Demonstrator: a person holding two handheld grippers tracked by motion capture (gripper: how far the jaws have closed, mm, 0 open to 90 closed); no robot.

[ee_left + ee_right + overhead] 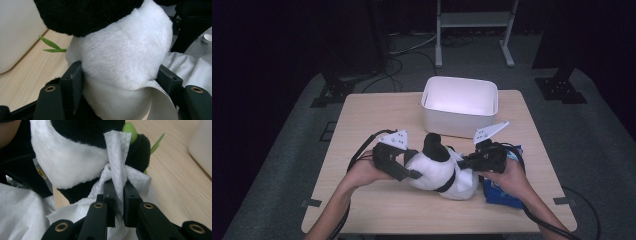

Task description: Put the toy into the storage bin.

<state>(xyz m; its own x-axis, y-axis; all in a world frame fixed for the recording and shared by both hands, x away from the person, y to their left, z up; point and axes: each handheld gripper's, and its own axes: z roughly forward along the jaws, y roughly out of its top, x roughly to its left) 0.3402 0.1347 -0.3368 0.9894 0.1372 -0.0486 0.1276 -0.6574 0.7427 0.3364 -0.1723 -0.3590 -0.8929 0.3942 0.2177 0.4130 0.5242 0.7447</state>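
Closest to my right gripper's camera, at the lower middle of its view, my right gripper (119,195) has its jaws pinched together on a strip of white wipe (117,157), which runs up the frame against the plush panda (75,162). Green leaves (156,143) stick out at the upper right there, over the pale wood of the desk (175,182). Through my left gripper's camera, my left gripper (120,77) has its jaws clamped on the panda's white body, one at each side of the lower frame, the fur bulging between them. From the high view the panda (439,170) lies at the lower middle of the desk between my two hands, with a white bin (459,105) above it and a blue packet (502,192) at its right.
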